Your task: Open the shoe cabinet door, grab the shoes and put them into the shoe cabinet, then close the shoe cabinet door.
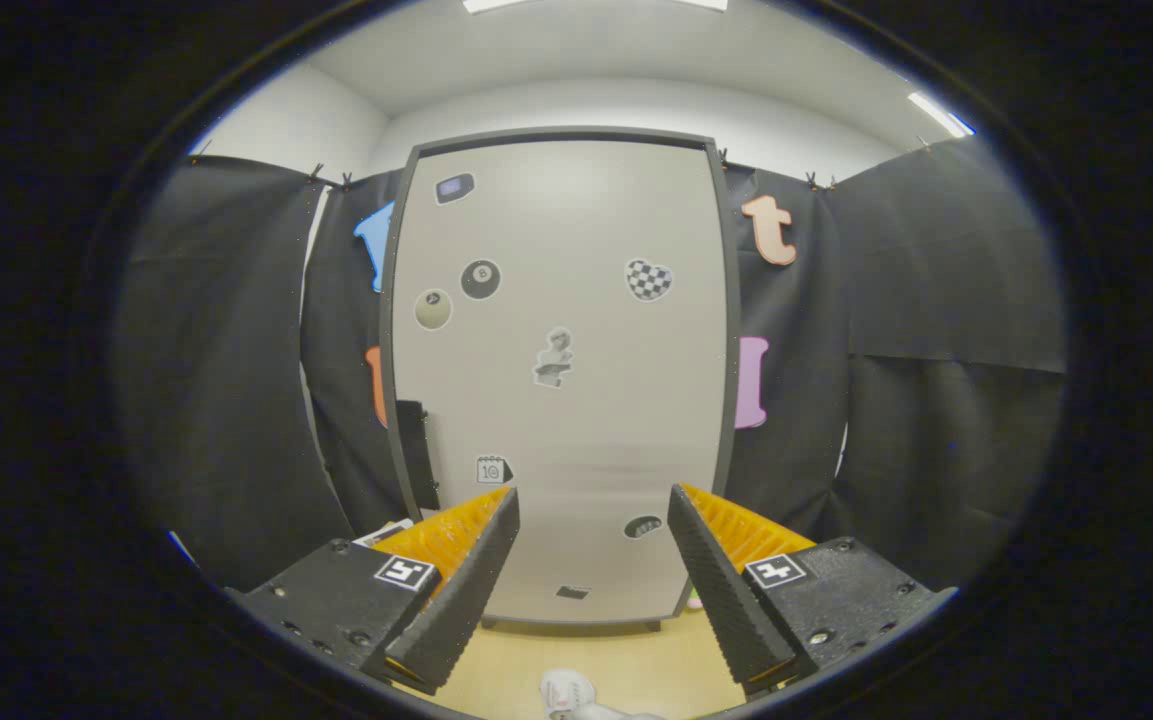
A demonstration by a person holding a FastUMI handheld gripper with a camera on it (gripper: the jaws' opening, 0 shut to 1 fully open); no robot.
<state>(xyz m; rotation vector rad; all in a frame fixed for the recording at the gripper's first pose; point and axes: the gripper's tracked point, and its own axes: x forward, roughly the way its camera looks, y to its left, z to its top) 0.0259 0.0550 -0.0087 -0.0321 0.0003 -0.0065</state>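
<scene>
While the gripper (593,515) is held level in front of the shoe cabinet (556,400), its two fingers are seen spread apart, with nothing pinched between them. On the left, black cloth (226,380) is hung as the booth wall, clipped along its top edge, and a white room wall (306,125) is visible above it. Next, the left finger (461,590) is shown as a black ridged pad backed by orange plastic, with a square black-and-white marker (405,573) fixed to its black base. Between and beyond the fingers, the shoe cabinet door (576,240) is presented shut: a tall pale grey panel in a dark frame, standing on a light wooden floor (626,665). Stickers are scattered over the panel, among them a black billiard ball (481,279), a pale ball (433,309), a small calendar (492,470), a grey figure (554,357) near the middle and a checkered heart (648,280). A dark object (418,450) is seen against the door's left edge; whether it is a handle cannot be told. Low between the fingers, close to the camera, part of a white shoe (568,692) is visible on the floor, well short of the cabinet. To the right, the right finger (726,590) mirrors the left, with its own marker (775,571), and more black cloth (936,350) closes the scene.
</scene>
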